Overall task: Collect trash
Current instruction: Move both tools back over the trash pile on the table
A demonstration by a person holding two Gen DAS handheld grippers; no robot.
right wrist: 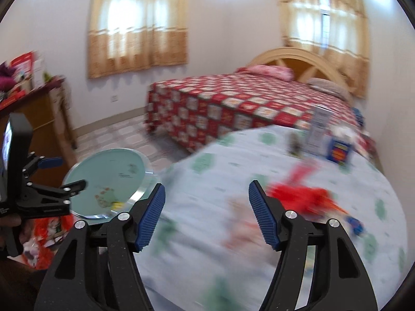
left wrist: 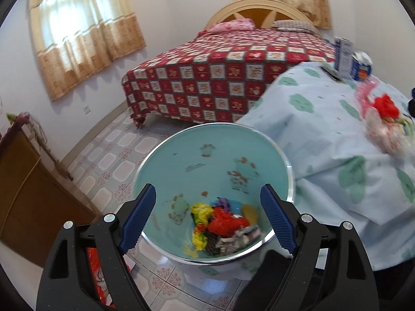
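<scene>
Between picks: left gripper [left wrist: 207,220], jaws open and empty, over the bin [left wrist: 181,160]; right gripper [right wrist: 206,215], jaws open, faces red wrapper [right wrist: 301,197] at centre right on the counter [right wrist: 207,176], next to grasp.

Glossy enamel-looking basin [left wrist: 207,153] with a shiny metal rim; matt printed cotton-like tablecloth [left wrist: 324,119]; ribbed blue gripper pads [left wrist: 277,219] (rubbery-looking); crinkly plastic wrappers [left wrist: 225,224].

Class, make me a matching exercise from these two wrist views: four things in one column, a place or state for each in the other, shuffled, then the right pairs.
Things:
1. red crumpled trash
2. yellow wrapper
3. blue carton
4. left gripper

Places or states:
A. at the far edge of the table
B. open above the bin
C. lying on the tablecloth
D. inside the bin

Pairs: 1-C, 2-D, 3-A, 4-B
</scene>
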